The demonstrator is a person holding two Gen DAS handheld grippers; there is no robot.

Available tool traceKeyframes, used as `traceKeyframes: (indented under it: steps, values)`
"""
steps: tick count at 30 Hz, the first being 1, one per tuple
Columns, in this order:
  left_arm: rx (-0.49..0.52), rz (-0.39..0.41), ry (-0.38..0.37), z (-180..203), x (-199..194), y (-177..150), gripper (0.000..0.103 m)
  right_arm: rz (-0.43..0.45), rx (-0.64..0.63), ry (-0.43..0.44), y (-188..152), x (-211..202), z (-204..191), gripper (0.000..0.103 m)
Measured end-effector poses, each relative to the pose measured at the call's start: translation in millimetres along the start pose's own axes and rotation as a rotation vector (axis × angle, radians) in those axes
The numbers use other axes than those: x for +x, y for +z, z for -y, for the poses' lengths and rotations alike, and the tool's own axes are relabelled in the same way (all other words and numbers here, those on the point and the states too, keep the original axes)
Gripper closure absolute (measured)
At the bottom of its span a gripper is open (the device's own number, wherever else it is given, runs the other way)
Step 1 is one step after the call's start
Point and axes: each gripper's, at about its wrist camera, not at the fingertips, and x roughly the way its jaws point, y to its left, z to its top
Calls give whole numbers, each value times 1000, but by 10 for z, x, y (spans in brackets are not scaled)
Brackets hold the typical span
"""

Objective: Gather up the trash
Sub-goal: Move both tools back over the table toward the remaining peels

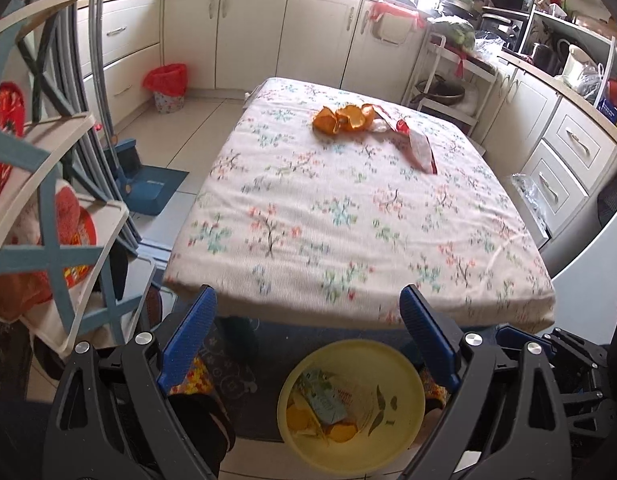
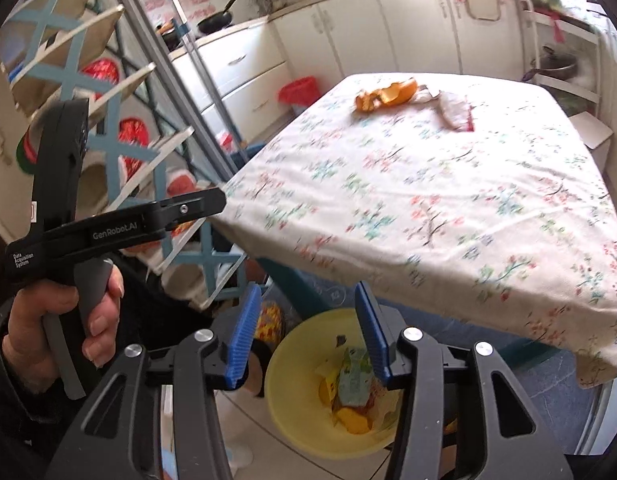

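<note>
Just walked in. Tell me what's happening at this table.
A person with two handheld grippers is clearing trash. Orange peels and a torn wrapper lie at the far end of the table. Left gripper and right gripper both hang open and empty above a yellow bin on the floor, already holding peels and packaging.

Matt woven floral tablecloth [image 1: 348,216] over the tabletop, smooth yellow plastic bin [image 1: 404,432], glossy crinkled wrapper [image 1: 422,148], dimpled orange peel [image 1: 344,119], ribbed blue pads on black plastic left claw [image 1: 308,332]
</note>
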Motion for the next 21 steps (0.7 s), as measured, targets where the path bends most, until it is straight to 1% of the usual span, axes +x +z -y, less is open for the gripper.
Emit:
traceKeyframes:
  steps: [3, 4, 7, 12, 16, 21]
  values:
    - [11, 4, -3, 24, 73, 165, 14, 15, 43, -14, 101, -9, 117, 54]
    - [15, 6, -5, 34, 99, 218, 14, 18, 57, -19, 136, -10, 154, 52]
    - [25, 2, -11, 68, 229, 421, 14, 17, 87, -28, 304, 33, 272, 52]
    - [71, -5, 4, 137, 488, 775, 14, 40, 56, -58, 667, 104, 361, 52]
    - [100, -30, 12, 173, 787, 1035, 14, 42, 52, -50, 979, 234, 477, 52]
    - [95, -71, 30, 157, 1248, 1305, 14, 65, 68, -103, 1339, 434, 712, 52]
